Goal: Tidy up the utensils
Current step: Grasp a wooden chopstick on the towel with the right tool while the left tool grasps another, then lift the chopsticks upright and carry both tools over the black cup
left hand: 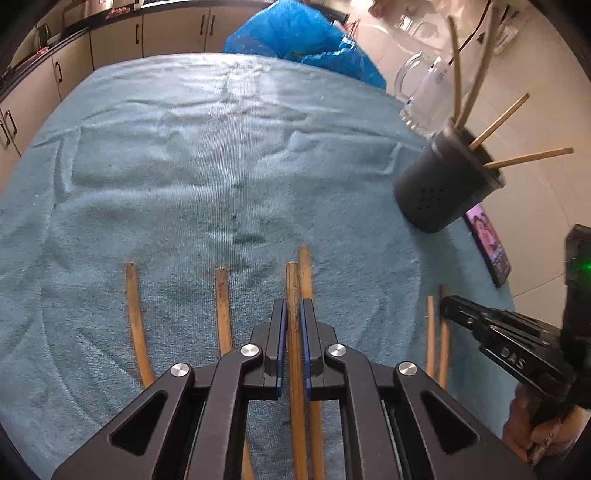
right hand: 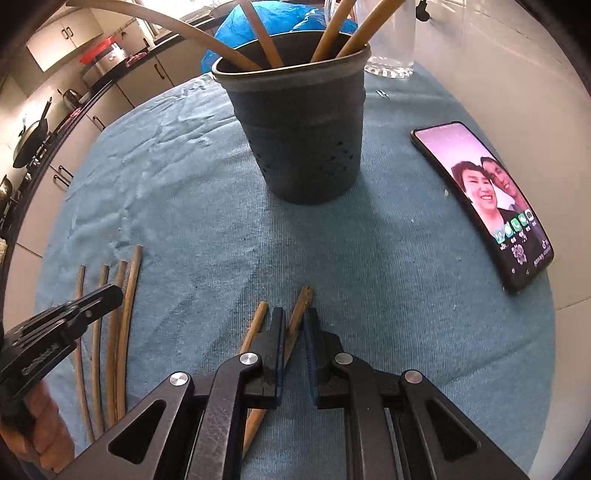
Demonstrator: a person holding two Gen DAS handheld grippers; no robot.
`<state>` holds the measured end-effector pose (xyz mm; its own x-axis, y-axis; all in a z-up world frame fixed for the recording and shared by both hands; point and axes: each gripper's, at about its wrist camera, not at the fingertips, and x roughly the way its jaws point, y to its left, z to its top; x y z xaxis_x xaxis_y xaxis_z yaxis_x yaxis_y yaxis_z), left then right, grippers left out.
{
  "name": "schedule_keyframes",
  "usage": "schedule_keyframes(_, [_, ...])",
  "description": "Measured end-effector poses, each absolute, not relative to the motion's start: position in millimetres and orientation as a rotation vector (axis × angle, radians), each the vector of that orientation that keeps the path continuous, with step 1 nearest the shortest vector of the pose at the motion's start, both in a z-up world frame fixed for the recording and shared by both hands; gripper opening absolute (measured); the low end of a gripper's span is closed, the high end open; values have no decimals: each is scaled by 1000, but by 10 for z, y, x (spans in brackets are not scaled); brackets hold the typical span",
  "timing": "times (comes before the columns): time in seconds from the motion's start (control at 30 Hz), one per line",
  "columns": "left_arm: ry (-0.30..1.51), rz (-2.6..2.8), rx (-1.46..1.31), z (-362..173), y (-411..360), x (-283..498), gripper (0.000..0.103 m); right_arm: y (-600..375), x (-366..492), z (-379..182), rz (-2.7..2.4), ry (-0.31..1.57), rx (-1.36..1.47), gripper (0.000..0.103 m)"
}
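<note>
Both tools steeply downward over the towel (left hand: 184,166): left tool (left hand: 293,306) and right tool (right hand: 294,317) each clamped on a chopstick (left hand: 292,284).

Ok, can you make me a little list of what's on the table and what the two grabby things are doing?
surface: blue towel
holder: dark cup, upright, four chopsticks already inside
loose chopsticks: four on the left side of the towel, two on the right
left gripper: shut on one chopstick of the left group
right gripper: shut on one chopstick of the right pair
other things: phone with its screen on, glass mug, blue bag
</note>
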<state>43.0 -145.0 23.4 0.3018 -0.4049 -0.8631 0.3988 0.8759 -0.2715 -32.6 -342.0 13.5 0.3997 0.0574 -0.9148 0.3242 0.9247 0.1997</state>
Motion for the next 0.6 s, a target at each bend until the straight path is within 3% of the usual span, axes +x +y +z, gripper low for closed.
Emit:
schedule_keyframes(0.27, [1025, -553, -59, 711, -1246, 224, 7, -3609, -585, 430, -94, 991, 535, 8])
schedule_keyframes(0.6, [804, -546, -60, 1425, -989, -313, 7, -3237, -1302, 1365, -30, 561, 356, 7])
